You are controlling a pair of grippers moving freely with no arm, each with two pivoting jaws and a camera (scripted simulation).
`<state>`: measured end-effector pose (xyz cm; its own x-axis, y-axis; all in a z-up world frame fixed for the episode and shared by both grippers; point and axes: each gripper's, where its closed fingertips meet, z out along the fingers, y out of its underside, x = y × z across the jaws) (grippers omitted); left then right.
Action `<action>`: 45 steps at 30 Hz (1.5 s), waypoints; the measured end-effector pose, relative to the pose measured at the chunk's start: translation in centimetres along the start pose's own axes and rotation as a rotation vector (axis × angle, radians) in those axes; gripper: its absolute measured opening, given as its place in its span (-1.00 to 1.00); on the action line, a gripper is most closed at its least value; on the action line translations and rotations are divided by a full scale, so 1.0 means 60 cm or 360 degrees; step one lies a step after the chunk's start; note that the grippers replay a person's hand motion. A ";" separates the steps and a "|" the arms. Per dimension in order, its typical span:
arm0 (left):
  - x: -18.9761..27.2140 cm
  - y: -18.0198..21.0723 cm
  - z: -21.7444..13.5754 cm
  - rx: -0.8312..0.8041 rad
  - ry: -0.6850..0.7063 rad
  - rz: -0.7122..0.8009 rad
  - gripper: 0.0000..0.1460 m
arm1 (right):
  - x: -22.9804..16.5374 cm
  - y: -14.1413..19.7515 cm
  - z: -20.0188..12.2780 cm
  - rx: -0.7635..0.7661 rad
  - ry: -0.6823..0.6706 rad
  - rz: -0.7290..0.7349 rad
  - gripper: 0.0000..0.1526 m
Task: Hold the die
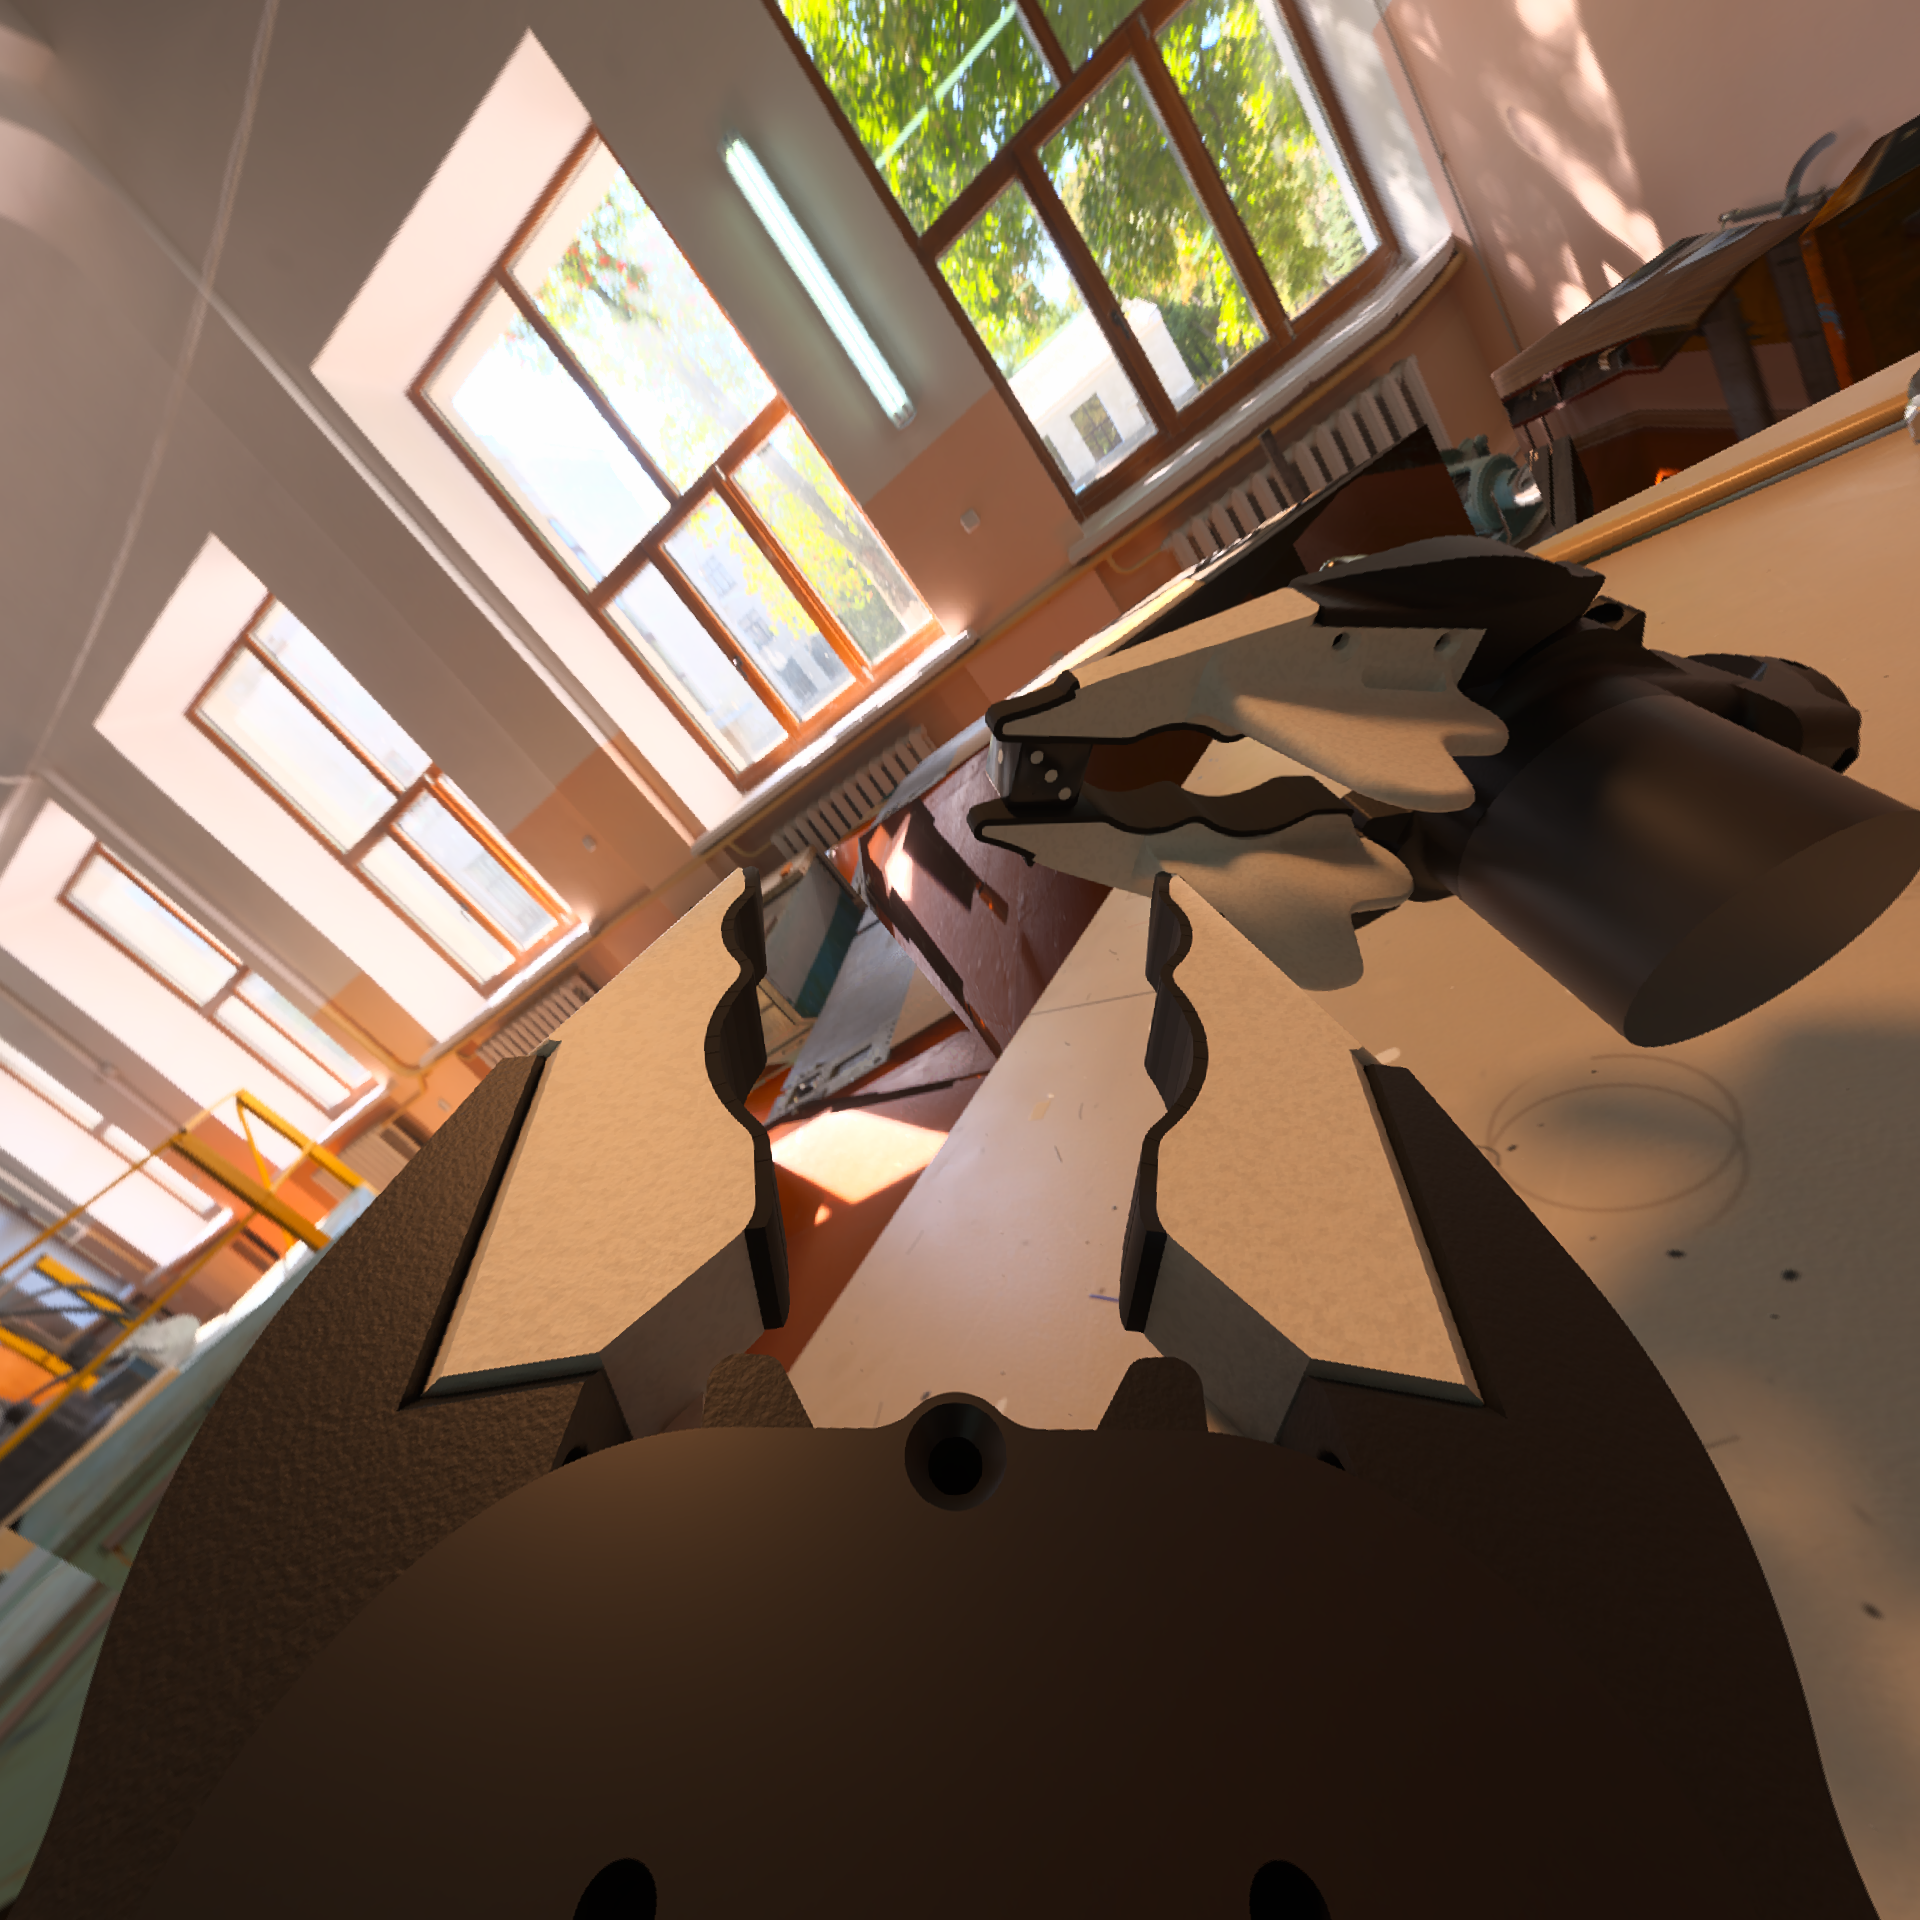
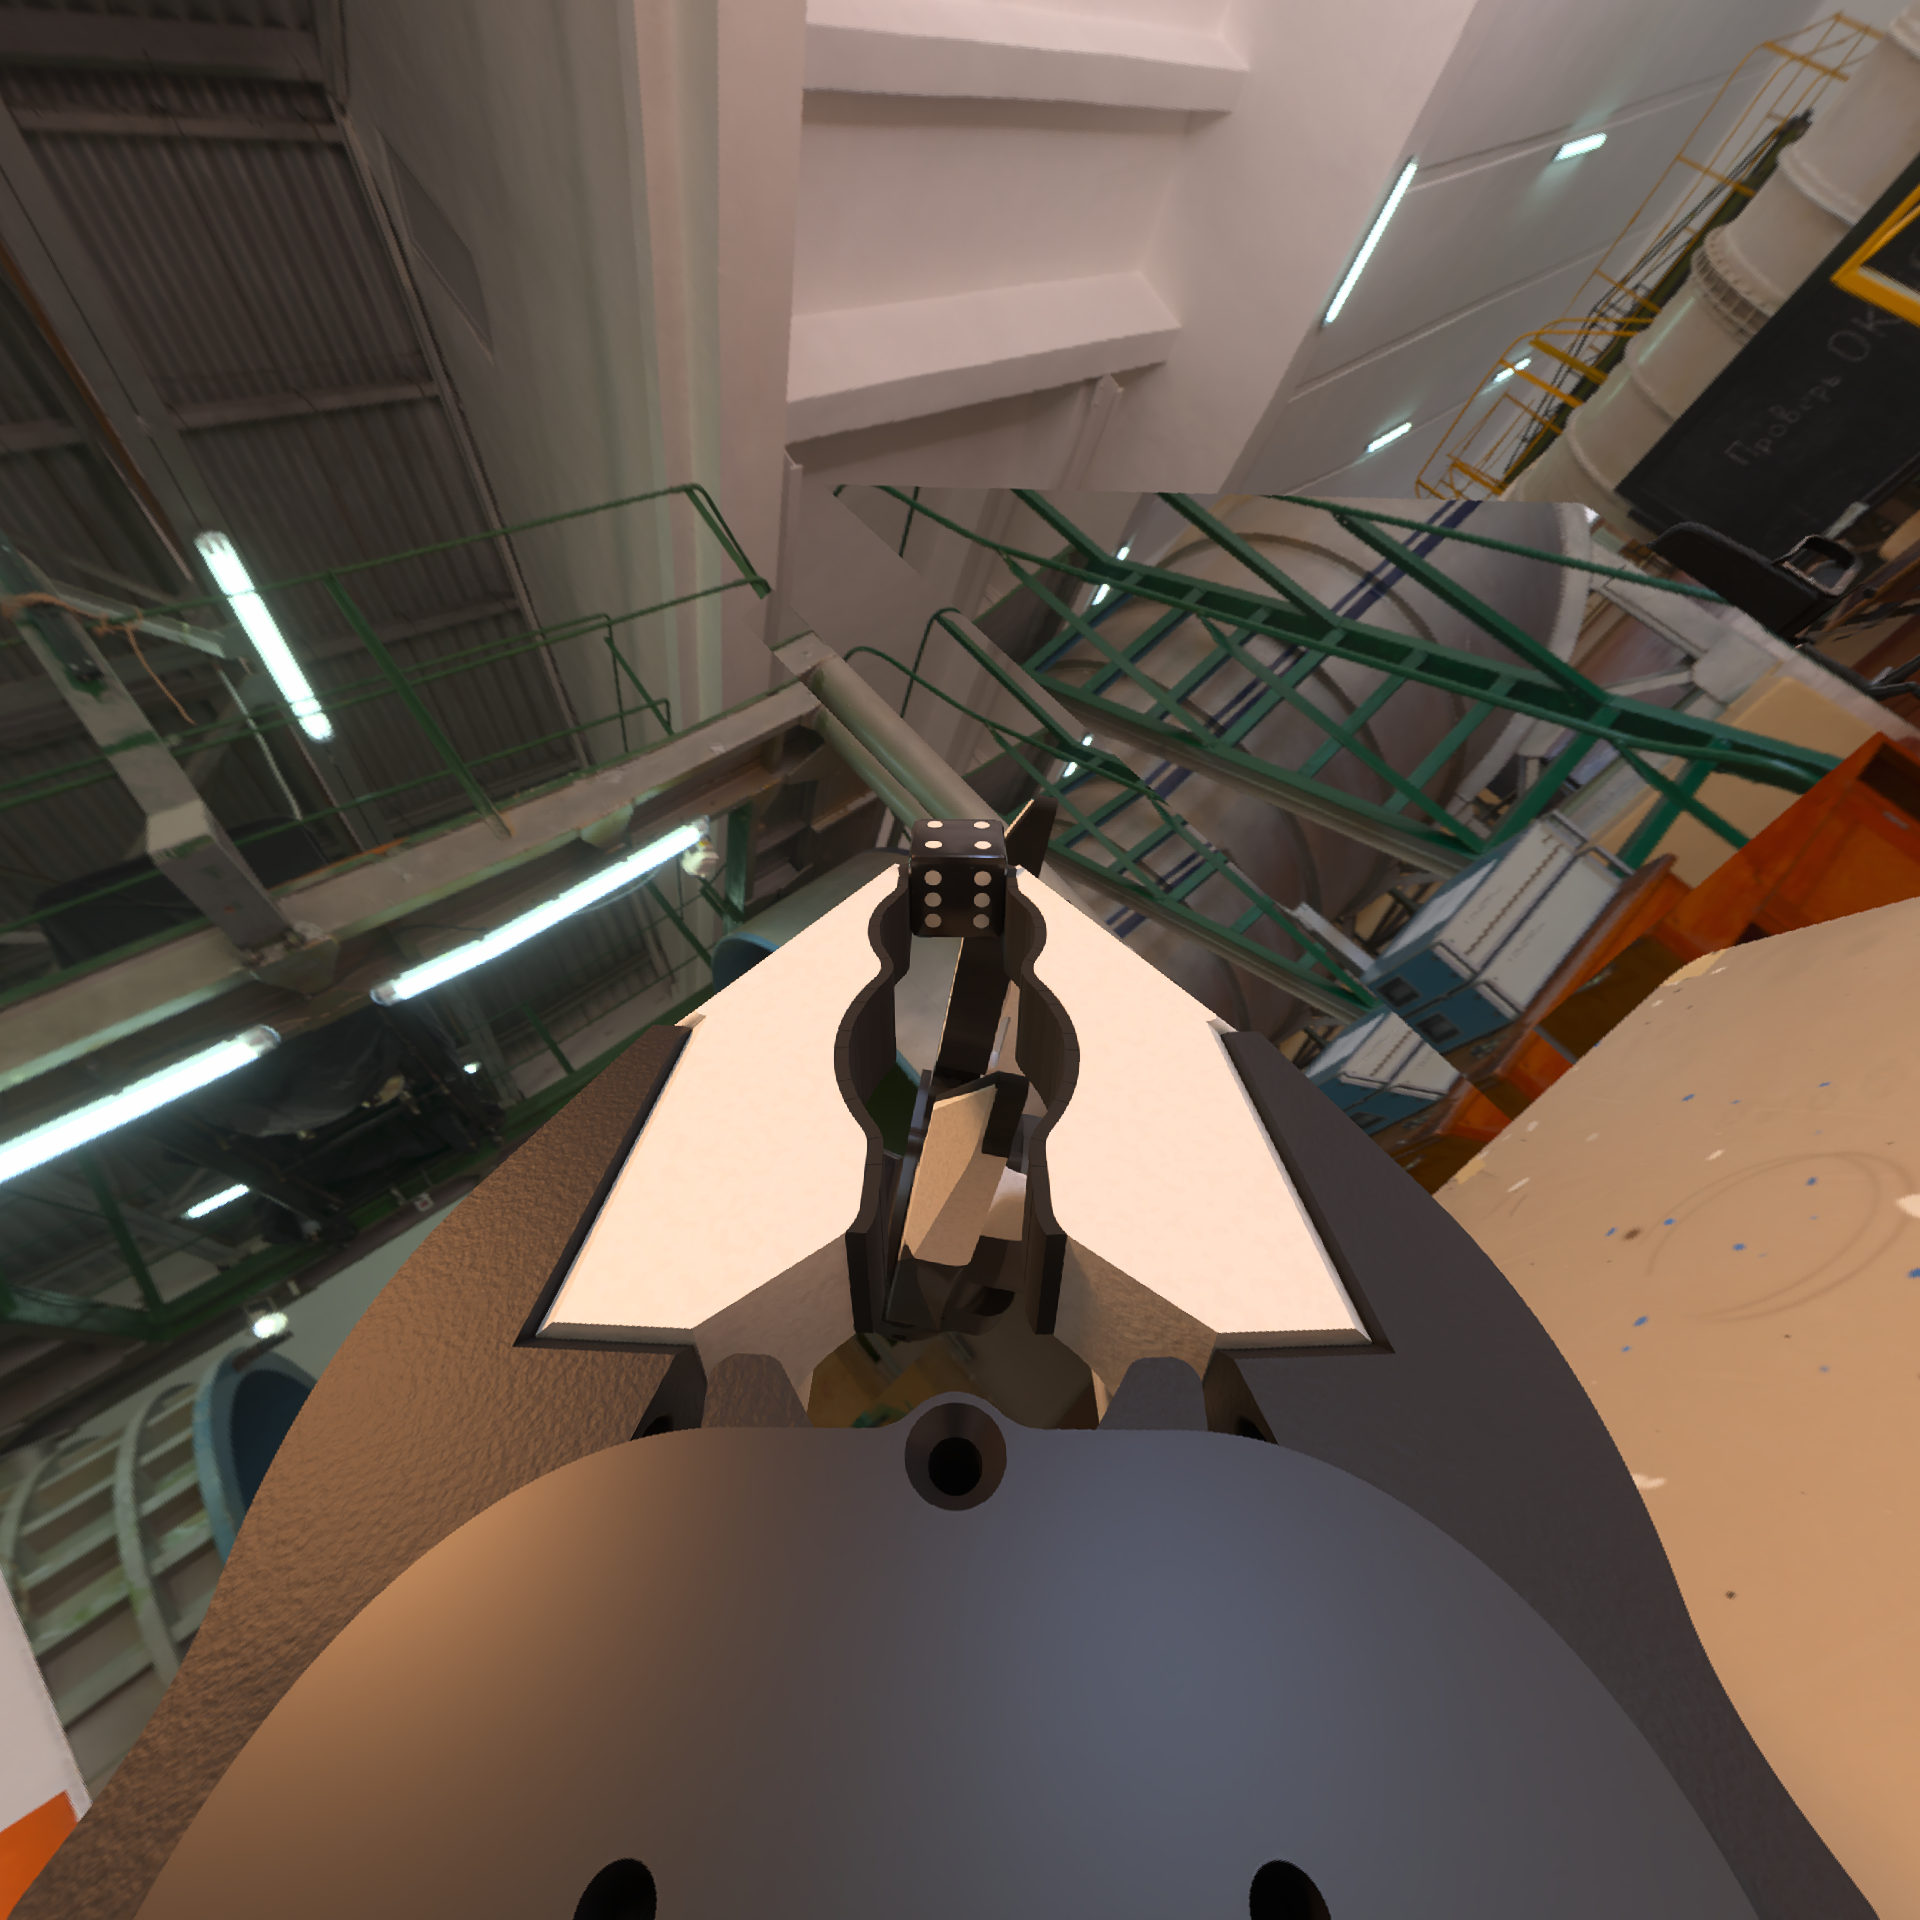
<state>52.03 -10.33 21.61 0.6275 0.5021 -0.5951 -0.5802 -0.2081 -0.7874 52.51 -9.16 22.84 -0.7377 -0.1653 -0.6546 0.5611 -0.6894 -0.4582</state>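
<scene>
Overhead, the right claw (image 2: 958,883) pinches a black die (image 2: 957,876) at its fingertips above the bench (image 1: 1558,1195); the left claw (image 1: 951,904) gapes empty.

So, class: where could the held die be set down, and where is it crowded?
Bare room: the beige tabletop right of the open left gripper. Crowded: the right gripper's tips, pinching the black white-pipped die.

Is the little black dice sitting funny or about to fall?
A bit. The right gripper pinches the black die only at its very fingertips, up off the table, so the hold looks shallow. The left gripper is open and holds nothing. Nothing looks broken or spilled.
</scene>
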 end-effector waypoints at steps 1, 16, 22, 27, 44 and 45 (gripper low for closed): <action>0.001 0.003 0.002 -0.0022 0.0001 -0.0020 0.02 | 0.001 -0.001 -0.001 -0.0007 0.0010 -0.0017 -0.79; 0.013 0.035 0.016 -0.0261 -0.0045 -0.0024 0.02 | 0.019 -0.001 -0.010 -0.0062 0.0160 -0.0201 -0.79; 0.015 0.038 0.017 -0.0277 -0.0108 0.0015 0.02 | 0.025 -0.003 -0.016 -0.0108 0.0170 -0.0260 -0.79; 0.012 0.036 0.015 -0.0275 -0.0178 0.0082 0.02 | 0.030 -0.001 -0.017 -0.0069 0.0112 -0.0148 -0.79; 0.028 0.067 0.022 -0.0445 -0.0224 -0.0037 0.02 | 0.053 -0.006 -0.034 0.0044 0.0171 -0.0265 -0.79; 0.030 0.072 0.022 -0.0452 -0.0212 -0.0044 0.02 | 0.058 -0.006 -0.036 0.0065 0.0179 -0.0241 -0.79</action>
<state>49.94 -9.23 17.36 0.5566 0.6127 -0.5611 -0.3836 -0.4095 -0.8277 50.55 -7.97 19.44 -0.7647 0.0207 -0.6440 0.4293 -0.7289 -0.5333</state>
